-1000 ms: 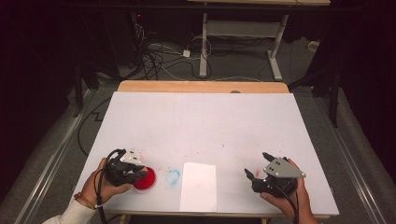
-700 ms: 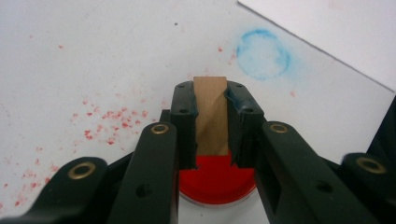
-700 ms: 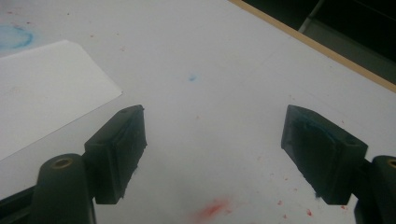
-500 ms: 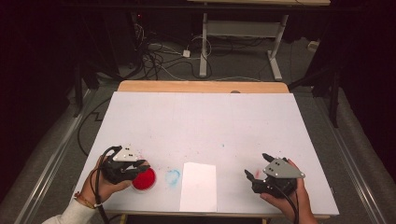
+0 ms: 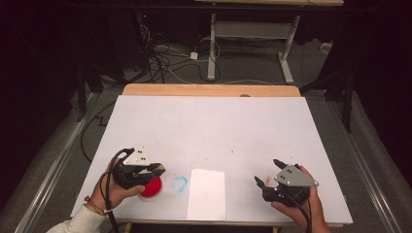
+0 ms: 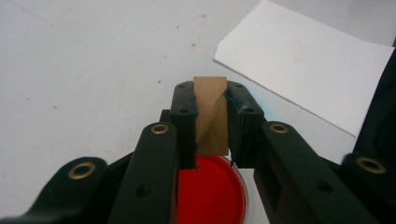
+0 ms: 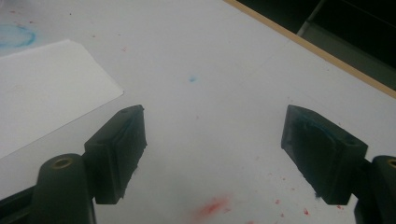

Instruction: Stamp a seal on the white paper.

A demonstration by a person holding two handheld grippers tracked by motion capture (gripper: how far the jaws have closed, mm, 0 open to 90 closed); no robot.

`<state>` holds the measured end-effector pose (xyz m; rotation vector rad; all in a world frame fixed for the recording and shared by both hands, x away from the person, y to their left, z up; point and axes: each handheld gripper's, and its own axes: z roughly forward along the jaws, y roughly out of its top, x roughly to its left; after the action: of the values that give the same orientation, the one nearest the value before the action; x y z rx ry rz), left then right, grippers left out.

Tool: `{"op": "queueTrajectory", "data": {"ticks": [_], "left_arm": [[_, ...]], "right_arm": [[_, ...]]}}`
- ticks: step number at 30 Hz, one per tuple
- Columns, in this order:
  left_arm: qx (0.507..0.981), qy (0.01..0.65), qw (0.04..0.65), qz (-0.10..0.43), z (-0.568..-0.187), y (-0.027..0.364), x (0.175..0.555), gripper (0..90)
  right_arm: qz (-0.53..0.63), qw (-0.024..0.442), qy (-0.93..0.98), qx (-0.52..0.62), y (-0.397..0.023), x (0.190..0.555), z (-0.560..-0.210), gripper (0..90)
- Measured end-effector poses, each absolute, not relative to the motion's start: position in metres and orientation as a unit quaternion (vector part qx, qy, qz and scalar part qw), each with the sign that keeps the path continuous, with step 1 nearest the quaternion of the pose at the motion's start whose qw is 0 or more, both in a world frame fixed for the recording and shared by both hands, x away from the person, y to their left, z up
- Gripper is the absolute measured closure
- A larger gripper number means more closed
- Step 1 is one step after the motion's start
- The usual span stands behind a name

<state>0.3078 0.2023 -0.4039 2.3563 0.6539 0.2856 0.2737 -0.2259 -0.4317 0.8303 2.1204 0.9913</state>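
A small brown block (image 6: pixel 211 114), likely a wooden stamp, sits clamped between the jaws of the left gripper (image 6: pixel 210 123), standing upright in the grip with its lower end just above a round red ink pad (image 6: pixel 212 193). From the high view the red ink pad (image 5: pixel 151 187) lies at the near left of the white table (image 5: pixel 209 126), and the left gripper (image 5: pixel 145 171) hangs over its far edge, the person's left hand (image 5: pixel 114 187) wrapped round the body from the near side, a white sleeve (image 5: pixel 77 224) showing at the wrist.

Just to the right of the pad there is a faint blue ring (image 5: pixel 180 183) marked on the table, and right of that a sheet of white paper (image 5: pixel 207 194) lying flat at the near edge. My guess is that the stamp is being inked, and the next move calls for carrying it rightward over the paper and pressing it straight down, keeping the block square so the print comes out even.

Well apart at the near right, the right gripper (image 5: pixel 267 175) rests low by the table in the right hand (image 5: pixel 301 206), pointing left and far. Its jaws stand wide with nothing between them (image 7: pixel 212 154), only bare table flecked with red smudges (image 7: pixel 212 205) beneath.
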Motion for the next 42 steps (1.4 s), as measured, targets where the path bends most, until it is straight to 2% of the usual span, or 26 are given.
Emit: {"op": "queueTrajectory", "data": {"ticks": [18, 42], "left_arm": [[0.92, 0.198, 0.321, 0.107, -0.397, 0.157, 0.312, 73.8], [0.947, 0.131, 0.287, 0.061, -0.418, 0.096, 0.316, 73.7]], "right_arm": [[0.378, 0.325, 0.808, 0.315, -0.226, 0.272, -0.431, 22.6], [0.373, 0.319, 0.813, 0.312, -0.224, 0.272, -0.434, 22.5]]}}
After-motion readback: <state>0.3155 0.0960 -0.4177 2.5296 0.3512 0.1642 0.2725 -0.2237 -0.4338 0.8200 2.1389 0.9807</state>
